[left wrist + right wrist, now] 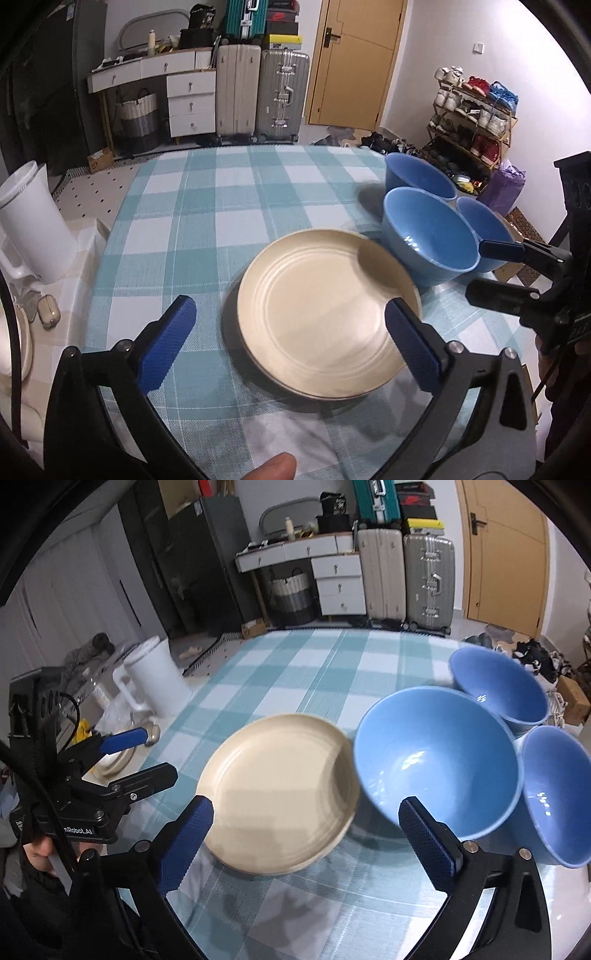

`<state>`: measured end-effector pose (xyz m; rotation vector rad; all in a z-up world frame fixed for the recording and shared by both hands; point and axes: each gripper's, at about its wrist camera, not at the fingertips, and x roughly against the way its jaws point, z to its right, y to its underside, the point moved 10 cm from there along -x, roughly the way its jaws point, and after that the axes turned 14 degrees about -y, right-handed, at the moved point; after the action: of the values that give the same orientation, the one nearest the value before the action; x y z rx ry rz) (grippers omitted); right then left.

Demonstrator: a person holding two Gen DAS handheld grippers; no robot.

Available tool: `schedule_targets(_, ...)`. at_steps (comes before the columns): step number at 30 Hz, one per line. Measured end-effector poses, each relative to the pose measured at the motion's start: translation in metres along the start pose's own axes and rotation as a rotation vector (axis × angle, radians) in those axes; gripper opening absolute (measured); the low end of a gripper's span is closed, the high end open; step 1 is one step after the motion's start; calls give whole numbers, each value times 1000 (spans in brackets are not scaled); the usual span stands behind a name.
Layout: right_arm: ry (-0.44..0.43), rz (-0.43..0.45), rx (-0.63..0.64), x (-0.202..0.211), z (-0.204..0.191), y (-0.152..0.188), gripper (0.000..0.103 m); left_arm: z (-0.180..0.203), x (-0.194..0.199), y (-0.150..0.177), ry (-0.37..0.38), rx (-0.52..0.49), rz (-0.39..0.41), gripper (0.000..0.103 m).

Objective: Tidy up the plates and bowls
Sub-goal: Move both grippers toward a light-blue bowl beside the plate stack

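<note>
Left wrist view: my left gripper (290,345) is spread wide, pinching nothing, hovering over the round cream ceramic plate (327,314) on the teal checked tablecloth (221,206). Ahead to its right stand three blue bowls (430,236). My right gripper (301,843) is also spread and empty, with the plate just ahead-left and the bowls ahead-right.
</note>
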<state>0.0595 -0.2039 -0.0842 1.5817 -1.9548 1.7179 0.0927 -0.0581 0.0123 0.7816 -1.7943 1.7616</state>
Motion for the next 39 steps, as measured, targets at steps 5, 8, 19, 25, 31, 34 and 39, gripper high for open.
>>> schedule_targets(5,35,49,7,38,2,-8,102,11,23,-18,9,0,30,102)
schedule_targets(8,64,77,26,61,2,-15,102,18,37,-31,21,6,47,102)
schedule_targets(19,111,229,26,156,19,-50,102,49,63,-79,50,1,81,102)
schedule_targets(25,173,278,23,203,49,-77,102,67,60,-110,85,21,74,102)
schedule_targets(31,193,303,-8,234,80,-98,102,86,53,-143,85,3,86,102)
schedule_targets(34,199,316,-17,243,91,-107,102,95,46,-158,93,-1,80,102)
schedule_targets(39,238,354,-29,264,114,-128,102,113,28,-181,107,-10,62,102)
